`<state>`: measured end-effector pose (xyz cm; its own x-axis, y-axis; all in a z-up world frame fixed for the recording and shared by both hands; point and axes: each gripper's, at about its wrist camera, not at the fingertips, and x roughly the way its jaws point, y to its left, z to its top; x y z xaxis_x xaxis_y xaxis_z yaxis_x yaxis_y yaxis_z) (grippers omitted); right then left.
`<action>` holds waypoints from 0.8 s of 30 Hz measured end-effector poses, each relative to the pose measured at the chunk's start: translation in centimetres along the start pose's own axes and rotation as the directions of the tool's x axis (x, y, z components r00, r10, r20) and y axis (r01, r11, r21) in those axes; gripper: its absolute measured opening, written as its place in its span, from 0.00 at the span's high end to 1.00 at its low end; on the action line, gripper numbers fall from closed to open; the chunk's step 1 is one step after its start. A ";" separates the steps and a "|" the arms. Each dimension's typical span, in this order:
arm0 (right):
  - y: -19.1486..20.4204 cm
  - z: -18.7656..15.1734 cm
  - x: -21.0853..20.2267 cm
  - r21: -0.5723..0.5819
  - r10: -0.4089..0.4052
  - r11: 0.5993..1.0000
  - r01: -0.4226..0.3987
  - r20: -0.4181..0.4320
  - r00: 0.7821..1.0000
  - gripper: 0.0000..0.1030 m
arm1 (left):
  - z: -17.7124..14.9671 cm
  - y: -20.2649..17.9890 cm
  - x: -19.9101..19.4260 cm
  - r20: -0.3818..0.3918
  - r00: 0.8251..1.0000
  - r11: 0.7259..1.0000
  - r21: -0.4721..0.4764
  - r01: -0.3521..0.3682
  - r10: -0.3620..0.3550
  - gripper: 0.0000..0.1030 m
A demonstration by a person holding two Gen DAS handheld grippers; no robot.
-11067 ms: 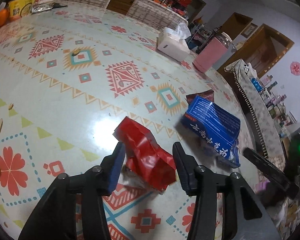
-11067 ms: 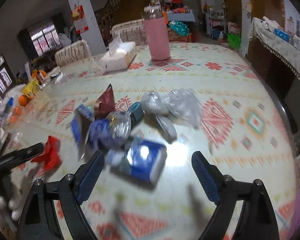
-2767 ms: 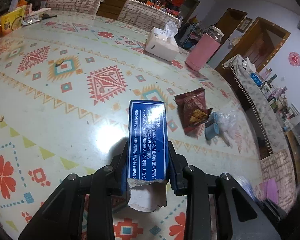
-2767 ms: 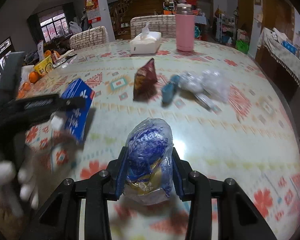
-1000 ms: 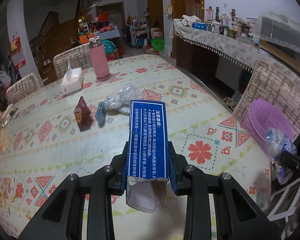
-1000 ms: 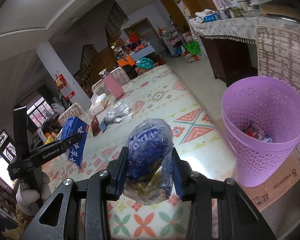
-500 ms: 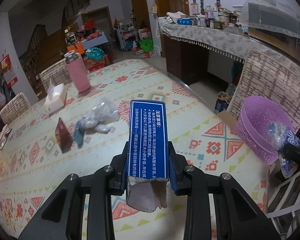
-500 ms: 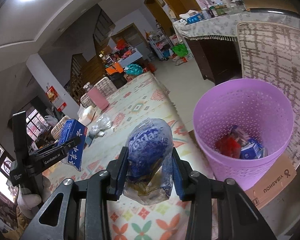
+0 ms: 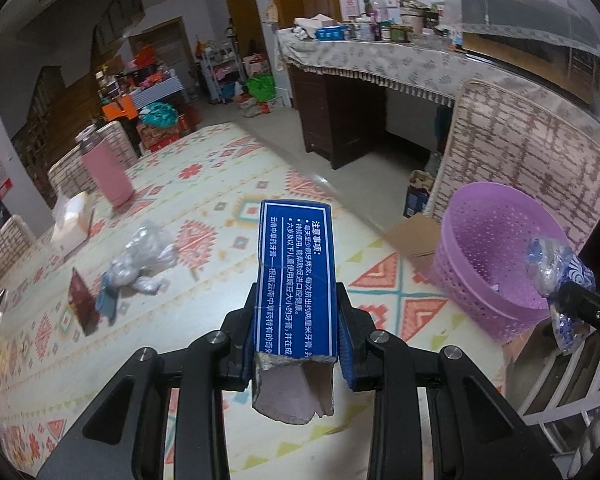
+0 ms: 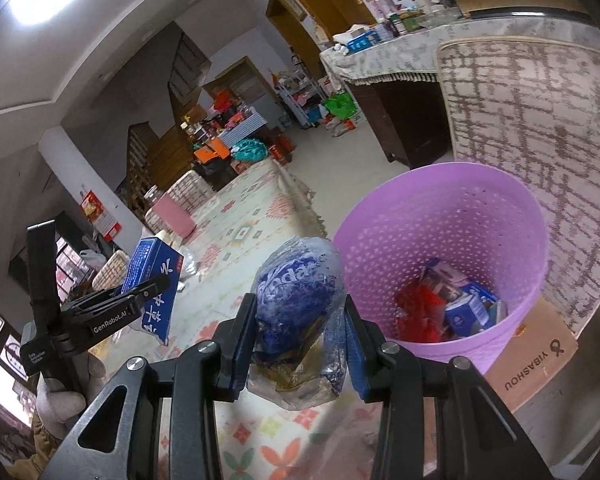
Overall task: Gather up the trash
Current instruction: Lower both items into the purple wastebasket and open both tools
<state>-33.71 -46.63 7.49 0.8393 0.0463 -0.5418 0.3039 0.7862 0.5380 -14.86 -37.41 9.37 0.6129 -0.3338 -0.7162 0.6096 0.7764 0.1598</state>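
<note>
My left gripper (image 9: 296, 320) is shut on a torn blue carton (image 9: 295, 276) with white print, held above the table edge. The carton also shows in the right wrist view (image 10: 153, 285). My right gripper (image 10: 300, 328) is shut on a crumpled blue and clear plastic bag (image 10: 300, 300), just left of the purple perforated bin (image 10: 452, 216). The bin holds a red wrapper (image 10: 414, 312) and a blue box (image 10: 466, 312). In the left wrist view the bin (image 9: 496, 248) stands at the right, with the bag (image 9: 556, 264) beside its rim.
On the patterned table (image 9: 220, 216) lie a dark red snack packet (image 9: 80, 300), a teal item and clear plastic bags (image 9: 144, 256). A tissue box (image 9: 72, 220) and pink flask (image 9: 106, 168) stand further back. A woven chair back (image 9: 528, 152) rises behind the bin, which rests on cardboard (image 10: 536, 360).
Both grippers have moved toward the purple bin with their loads. The bin looks larger and closer in both views, and its contents show more plainly.
</note>
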 end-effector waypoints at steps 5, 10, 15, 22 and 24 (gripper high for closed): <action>-2.0 0.4 -0.7 0.036 -0.028 0.999 0.027 0.017 0.999 0.57 | 1.2 -2.6 1.0 -0.011 0.999 0.998 0.043 0.046 -0.045 0.70; -4.3 0.8 -1.8 0.067 -0.072 0.995 0.069 0.038 0.997 0.57 | 3.3 -5.3 2.0 -0.025 0.993 0.991 0.066 0.118 -0.116 0.70; -6.1 1.3 -2.3 0.096 -0.112 0.990 0.107 0.053 0.992 0.57 | 5.5 -8.1 3.6 -0.054 0.977 0.974 0.079 0.211 -0.207 0.70; -7.4 2.0 -2.1 0.114 -0.144 0.984 0.137 0.056 0.988 0.56 | 7.8 -11.8 5.8 -0.094 0.935 0.933 0.085 0.351 -0.343 0.70; -7.7 2.6 -1.9 0.112 -0.155 0.983 0.147 0.066 0.986 0.55 | 8.3 -12.4 6.0 -0.102 0.923 0.920 0.094 0.381 -0.372 0.56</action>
<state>-36.50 -54.36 6.04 0.8099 -0.1169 -0.5748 0.4725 0.7107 0.5212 -14.56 -53.55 8.73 0.2876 -0.5419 -0.7897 0.8412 0.5371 -0.0622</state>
